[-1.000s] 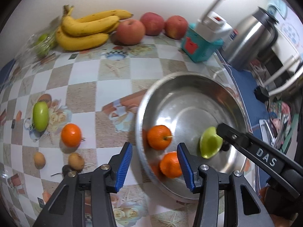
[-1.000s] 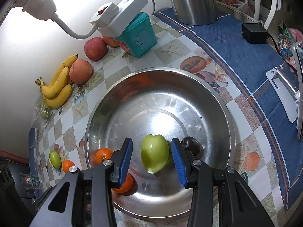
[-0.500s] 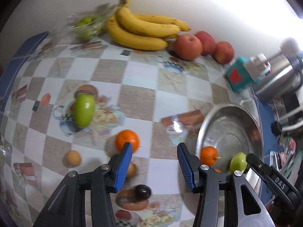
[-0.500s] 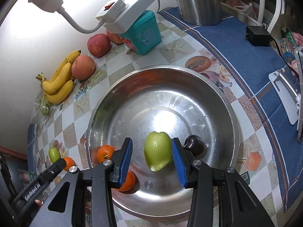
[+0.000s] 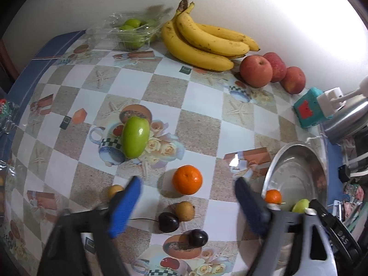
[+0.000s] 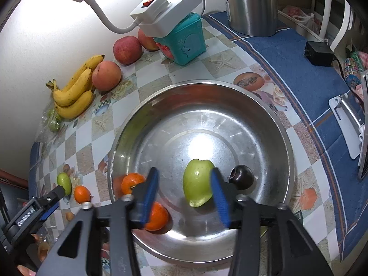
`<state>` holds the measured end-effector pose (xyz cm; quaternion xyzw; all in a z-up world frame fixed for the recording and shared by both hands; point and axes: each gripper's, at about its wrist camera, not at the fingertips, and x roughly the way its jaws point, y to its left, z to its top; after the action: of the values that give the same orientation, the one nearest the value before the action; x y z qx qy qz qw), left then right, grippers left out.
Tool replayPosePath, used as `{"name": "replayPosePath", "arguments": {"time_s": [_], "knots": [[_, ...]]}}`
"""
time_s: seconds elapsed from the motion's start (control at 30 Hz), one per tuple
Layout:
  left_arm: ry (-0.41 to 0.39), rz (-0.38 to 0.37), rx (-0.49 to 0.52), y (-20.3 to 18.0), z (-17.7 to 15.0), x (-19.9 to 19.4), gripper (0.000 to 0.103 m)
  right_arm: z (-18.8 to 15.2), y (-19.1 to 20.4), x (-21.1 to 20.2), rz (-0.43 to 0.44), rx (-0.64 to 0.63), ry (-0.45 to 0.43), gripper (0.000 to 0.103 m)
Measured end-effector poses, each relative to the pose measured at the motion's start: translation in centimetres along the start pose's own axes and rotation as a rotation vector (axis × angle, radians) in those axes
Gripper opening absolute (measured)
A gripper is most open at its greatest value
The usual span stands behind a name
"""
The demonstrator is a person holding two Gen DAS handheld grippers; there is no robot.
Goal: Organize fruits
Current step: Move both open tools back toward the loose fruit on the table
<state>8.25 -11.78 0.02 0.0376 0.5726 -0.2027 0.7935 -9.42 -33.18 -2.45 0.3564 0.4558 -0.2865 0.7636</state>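
**Both claws opening; left now over loose fruit on the cloth**

Since a sec ago the left gripper (image 5: 186, 197) has swung off the steel bowl (image 5: 299, 158) and out over the checked tablecloth (image 5: 200, 96); bowl now sits to its right. Its jaws are opening wide, nothing between the pads. Pose: tilted steeply down. Ahead of the tips, betw. the fingers: orange mandarin (image 5: 187, 179). Nearer the claw: small tan fruit (image 5: 185, 210) and two dark cherries (image 5: 168, 222). Further ahead-left, green fruit (image 5: 135, 136) on the cloth, open room all round it.

Right gripper (image 6: 185, 195) hasn't shifted, also steeply down over the bowl (image 6: 271, 112). Jaws opening; green fruit (image 6: 197, 185) lies betw. them on the bowl floor, close against the right pad, clear gap to the left pad. Dark cherry (image 6: 241, 177) just right of the claw; two mandarins (image 6: 133, 182) at the left finger, near the bowl wall.
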Motion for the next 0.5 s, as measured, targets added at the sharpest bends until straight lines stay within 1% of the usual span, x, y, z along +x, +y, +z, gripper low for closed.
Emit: {"name": "replayPosePath", "arguments": {"time_s": [0.03,0.1,0.17,0.37,0.5], "knots": [[0.004,0.012,0.0,0.04,-0.02,0.17,0.098,0.0,0.07,0.01,-0.006,-0.007,-0.002,0.067],[0.011,0.031,-0.001,0.17,-0.08,0.45,0.1,0.01,0.22,-0.01,-0.011,-0.021,-0.006,0.067],[0.014,0.042,-0.001,0.3,-0.16,0.63,0.101,0.0,0.39,0.0,-0.021,-0.033,-0.009,0.071],[0.012,0.054,-0.004,0.46,-0.18,0.69,0.102,-0.03,0.51,0.21,-0.03,-0.045,0.001,0.071],[-0.014,0.066,0.002,0.43,-0.21,0.52,0.103,-0.12,0.67,0.22,-0.037,-0.052,-0.002,0.071]]}}
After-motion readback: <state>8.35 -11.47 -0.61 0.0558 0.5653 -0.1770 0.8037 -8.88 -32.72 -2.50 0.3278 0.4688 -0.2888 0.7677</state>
